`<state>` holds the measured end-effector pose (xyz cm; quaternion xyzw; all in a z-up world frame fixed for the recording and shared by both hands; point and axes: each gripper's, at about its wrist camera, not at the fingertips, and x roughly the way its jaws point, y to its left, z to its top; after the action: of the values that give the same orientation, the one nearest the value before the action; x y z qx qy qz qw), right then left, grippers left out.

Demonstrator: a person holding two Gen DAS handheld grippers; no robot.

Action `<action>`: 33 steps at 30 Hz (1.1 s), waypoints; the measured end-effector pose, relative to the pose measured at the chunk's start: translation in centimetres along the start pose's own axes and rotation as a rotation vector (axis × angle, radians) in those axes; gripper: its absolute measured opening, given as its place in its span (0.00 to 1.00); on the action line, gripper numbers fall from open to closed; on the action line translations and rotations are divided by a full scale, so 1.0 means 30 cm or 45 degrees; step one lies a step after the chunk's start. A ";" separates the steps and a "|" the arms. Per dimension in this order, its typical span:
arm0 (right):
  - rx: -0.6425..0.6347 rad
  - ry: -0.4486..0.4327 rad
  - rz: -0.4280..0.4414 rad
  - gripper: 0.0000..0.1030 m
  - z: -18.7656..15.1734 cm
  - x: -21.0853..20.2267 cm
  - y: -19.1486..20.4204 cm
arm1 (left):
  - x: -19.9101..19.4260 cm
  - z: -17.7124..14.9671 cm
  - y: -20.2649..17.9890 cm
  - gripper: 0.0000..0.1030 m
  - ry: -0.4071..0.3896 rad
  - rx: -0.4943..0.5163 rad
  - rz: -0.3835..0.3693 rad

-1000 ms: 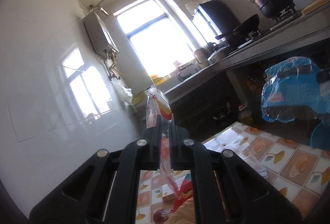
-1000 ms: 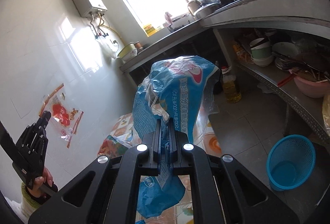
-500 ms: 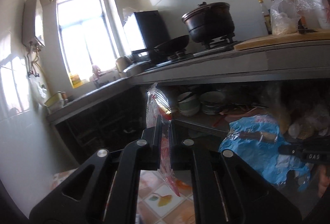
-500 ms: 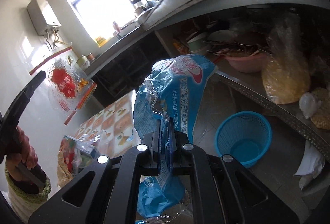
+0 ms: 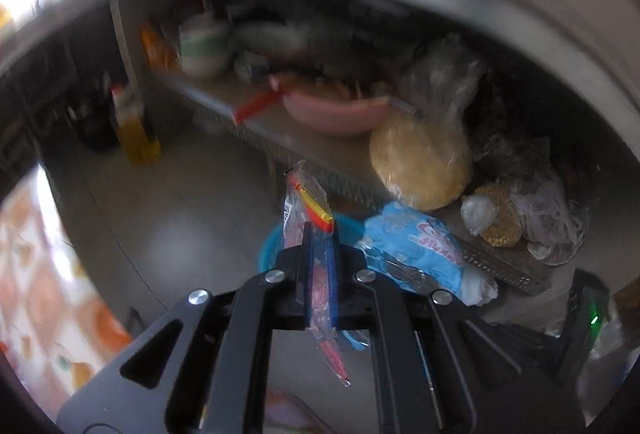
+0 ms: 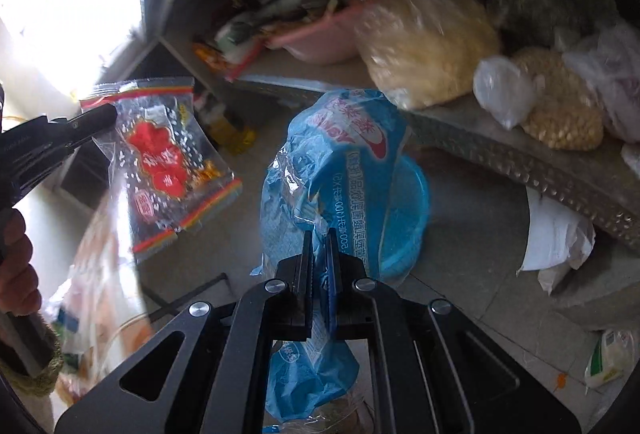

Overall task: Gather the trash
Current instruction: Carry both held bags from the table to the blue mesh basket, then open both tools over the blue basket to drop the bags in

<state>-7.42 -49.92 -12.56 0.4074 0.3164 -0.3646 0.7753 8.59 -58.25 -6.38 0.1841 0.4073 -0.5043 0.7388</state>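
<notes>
Left wrist view. We list: the left gripper (image 5: 318, 234), its jaws pinched tight on a clear wrapper with red print (image 5: 310, 210), which stands edge-on between them and trails below. Just past the jaws we see the rim of a blue basket (image 5: 269, 249) on the grey floor (image 5: 192, 202), mostly hidden behind the gripper. A blue plastic bag (image 5: 416, 248) hangs to the right, beside the basket. Behind runs a low metal shelf (image 5: 260, 122) carrying a pink basin (image 5: 336, 112), a bag of yellow grain (image 5: 420, 162) and smaller tied bags. The whole view is blurred.

Right wrist view. We list: the right gripper (image 6: 320, 246), jaws clamped narrow on the blue plastic bag (image 6: 340, 162), which rises above them and droops beneath. The blue basket (image 6: 404, 214) sits on the floor directly behind the bag, partly covered by it. At left, the left gripper (image 6: 96, 116) holds the clear wrapper (image 6: 160, 162) by its top corner, hanging in the air well left of the basket; a hand (image 6: 16, 274) grips its handle. The shelf (image 6: 520, 162) bears the grain bag (image 6: 424, 54) and basin (image 6: 320, 34).
</notes>
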 end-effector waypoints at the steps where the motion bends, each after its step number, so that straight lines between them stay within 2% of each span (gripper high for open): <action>1: 0.007 0.018 -0.024 0.06 0.008 0.049 -0.010 | 0.072 0.013 0.015 0.05 0.060 -0.039 -0.026; 3: 0.035 0.062 -0.059 0.06 0.023 0.159 -0.035 | 0.205 0.010 0.053 0.05 0.184 -0.109 -0.060; 9: 0.105 0.159 -0.142 0.06 0.061 0.441 -0.076 | 0.562 -0.006 0.080 0.05 0.473 -0.194 -0.020; 16: 0.163 0.220 -0.139 0.07 0.122 0.693 -0.115 | 0.835 -0.029 0.094 0.06 0.642 -0.202 0.053; 18: 0.177 0.240 -0.117 0.12 0.127 0.749 -0.132 | 0.868 -0.033 0.109 0.18 0.660 -0.234 0.063; 20: 0.176 0.246 -0.115 0.31 0.128 0.790 -0.148 | 0.872 -0.033 0.116 0.28 0.667 -0.253 0.038; 23: 0.154 0.213 -0.127 0.39 0.116 0.785 -0.160 | 0.857 -0.033 0.116 0.38 0.658 -0.244 0.026; 24: 0.147 0.207 -0.133 0.39 0.115 0.783 -0.162 | 0.847 -0.035 0.120 0.41 0.652 -0.248 0.022; 29: 0.162 0.140 -0.140 0.39 0.107 0.728 -0.179 | 0.787 -0.003 0.132 0.42 0.589 -0.313 -0.013; 33: 0.143 0.072 -0.152 0.39 0.099 0.654 -0.177 | 0.706 0.035 0.122 0.42 0.513 -0.299 -0.008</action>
<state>-0.75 -60.65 -28.77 0.4406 0.3410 -0.4156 0.7189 15.68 -70.02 -22.94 0.1927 0.6028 -0.4088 0.6575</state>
